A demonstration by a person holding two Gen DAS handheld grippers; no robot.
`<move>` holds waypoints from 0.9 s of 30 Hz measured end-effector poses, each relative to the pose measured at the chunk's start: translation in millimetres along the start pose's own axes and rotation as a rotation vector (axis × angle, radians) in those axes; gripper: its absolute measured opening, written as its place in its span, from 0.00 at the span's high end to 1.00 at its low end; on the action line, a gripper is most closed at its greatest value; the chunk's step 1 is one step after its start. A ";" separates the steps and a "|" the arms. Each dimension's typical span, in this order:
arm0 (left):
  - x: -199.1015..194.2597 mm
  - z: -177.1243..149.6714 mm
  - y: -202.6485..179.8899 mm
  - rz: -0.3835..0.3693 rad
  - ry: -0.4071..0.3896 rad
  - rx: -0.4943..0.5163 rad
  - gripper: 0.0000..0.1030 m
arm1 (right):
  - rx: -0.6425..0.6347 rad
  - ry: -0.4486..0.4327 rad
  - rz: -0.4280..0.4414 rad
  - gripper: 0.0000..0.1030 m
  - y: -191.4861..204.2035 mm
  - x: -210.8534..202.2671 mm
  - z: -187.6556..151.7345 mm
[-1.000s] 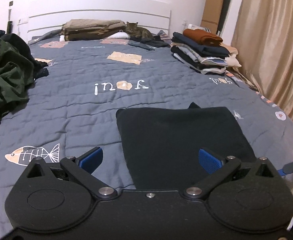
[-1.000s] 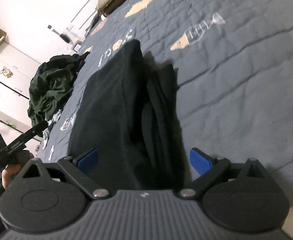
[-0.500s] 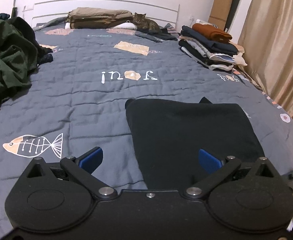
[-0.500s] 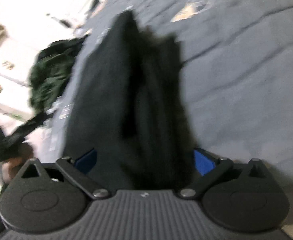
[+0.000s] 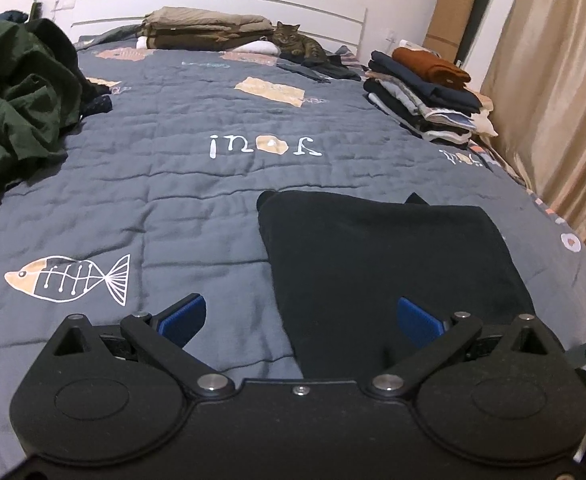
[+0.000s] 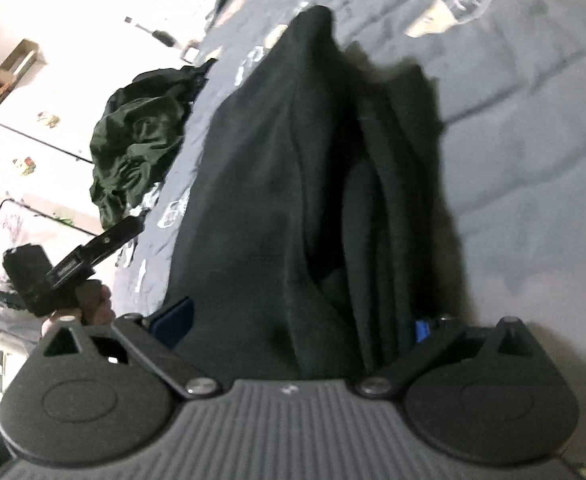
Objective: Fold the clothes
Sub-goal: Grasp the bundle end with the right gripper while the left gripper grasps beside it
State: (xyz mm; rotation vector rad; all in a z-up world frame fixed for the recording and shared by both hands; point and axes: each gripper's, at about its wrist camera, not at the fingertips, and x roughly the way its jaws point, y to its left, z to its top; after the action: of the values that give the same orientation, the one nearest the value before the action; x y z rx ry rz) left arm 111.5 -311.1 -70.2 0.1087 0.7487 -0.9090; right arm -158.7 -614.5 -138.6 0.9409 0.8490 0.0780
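While your left gripper hovers low over the grey quilt, its blue pads stand wide apart and grasp nothing. The folded black garment lies flat on the quilt ahead of those jaws and toward their right side; the right-hand pad sits over the garment's near edge, the left-hand pad over bare quilt, and the view does not settle whether either pad touches anything. Far beyond the jaws a cat rests by a heap of tan bedding against the headboard. Off to the far right a stack of folded clothes sits by the curtain, and to the left a rumpled dark green garment lies in a pile.

Your right gripper meets the black garment at its thick side edge. The layers fill the gap between the jaws, which are spread and not clenched; one pad shows clear on the left and the other is nearly buried by cloth. This view is blurred, so you cannot tell whether the pads press the fabric. Left of those jaws, your left hand and its gripper show beside the green heap.
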 end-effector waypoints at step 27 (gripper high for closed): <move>13.1 5.5 3.4 -0.046 0.044 -0.016 0.00 | -0.020 0.014 -0.074 0.68 8.3 9.7 -3.9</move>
State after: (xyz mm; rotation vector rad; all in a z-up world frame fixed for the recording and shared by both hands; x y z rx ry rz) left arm 122.0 -320.0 -75.1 0.0983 0.8020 -0.9468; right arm -152.4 -602.8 -139.6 0.8908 0.8936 0.0294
